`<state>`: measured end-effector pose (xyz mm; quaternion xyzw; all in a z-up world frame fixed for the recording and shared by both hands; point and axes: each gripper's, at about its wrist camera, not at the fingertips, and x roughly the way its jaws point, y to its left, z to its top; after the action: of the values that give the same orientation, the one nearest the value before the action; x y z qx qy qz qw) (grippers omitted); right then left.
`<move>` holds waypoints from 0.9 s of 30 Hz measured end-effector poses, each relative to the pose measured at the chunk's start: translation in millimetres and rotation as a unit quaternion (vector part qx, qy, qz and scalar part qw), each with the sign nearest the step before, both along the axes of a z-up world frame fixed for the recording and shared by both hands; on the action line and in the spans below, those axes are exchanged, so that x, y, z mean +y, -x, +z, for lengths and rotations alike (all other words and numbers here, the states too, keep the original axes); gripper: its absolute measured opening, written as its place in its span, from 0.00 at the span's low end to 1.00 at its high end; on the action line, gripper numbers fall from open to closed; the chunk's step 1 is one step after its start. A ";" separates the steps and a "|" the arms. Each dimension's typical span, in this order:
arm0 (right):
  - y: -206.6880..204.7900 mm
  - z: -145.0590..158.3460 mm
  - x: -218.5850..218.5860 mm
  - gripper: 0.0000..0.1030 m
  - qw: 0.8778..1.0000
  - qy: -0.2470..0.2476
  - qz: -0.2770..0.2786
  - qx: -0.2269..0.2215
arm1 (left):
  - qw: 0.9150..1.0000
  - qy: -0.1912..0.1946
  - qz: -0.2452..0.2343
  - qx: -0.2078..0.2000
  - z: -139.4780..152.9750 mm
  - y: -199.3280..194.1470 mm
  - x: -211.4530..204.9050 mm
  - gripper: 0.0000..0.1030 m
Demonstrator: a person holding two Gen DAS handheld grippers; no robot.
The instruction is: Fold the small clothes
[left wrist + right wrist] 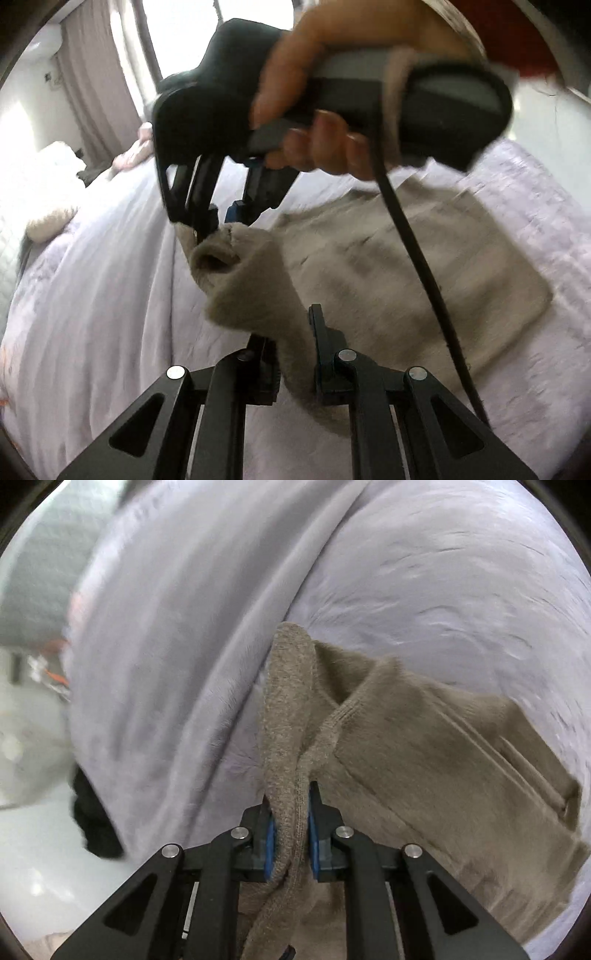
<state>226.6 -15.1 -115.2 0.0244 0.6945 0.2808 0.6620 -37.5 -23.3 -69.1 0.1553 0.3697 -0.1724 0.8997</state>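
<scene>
The right gripper [290, 827] was pinched tight on a bunched edge of the beige garment [424, 775], which lay on the lilac bedspread [184, 627] trailing toward 3 o'clock in its own view, while the left gripper [291, 354] had its jaws closed onto a fold of the same cloth at 6 o'clock in the left wrist view. The right hand [314, 110] and its tool sat at 12 o'clock there, so the two grips were near each other. With thick, fuzzy cloth held only by its edges, I judged the fold could slip free or drag skewed, and the black cable [417, 258] lying across it could snag and pull it crooked.
</scene>
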 end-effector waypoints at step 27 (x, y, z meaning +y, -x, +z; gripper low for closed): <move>136.9 -65.4 -375.4 0.15 0.912 -0.146 -0.379 -0.061 | 0.961 -0.051 -0.265 0.059 -41.1 78.0 -228.9 0.14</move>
<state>89.7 -390.5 -180.6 0.3650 0.5422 0.1077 0.7491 -115.5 -252.2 -110.2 0.2833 0.3756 -0.3947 0.7892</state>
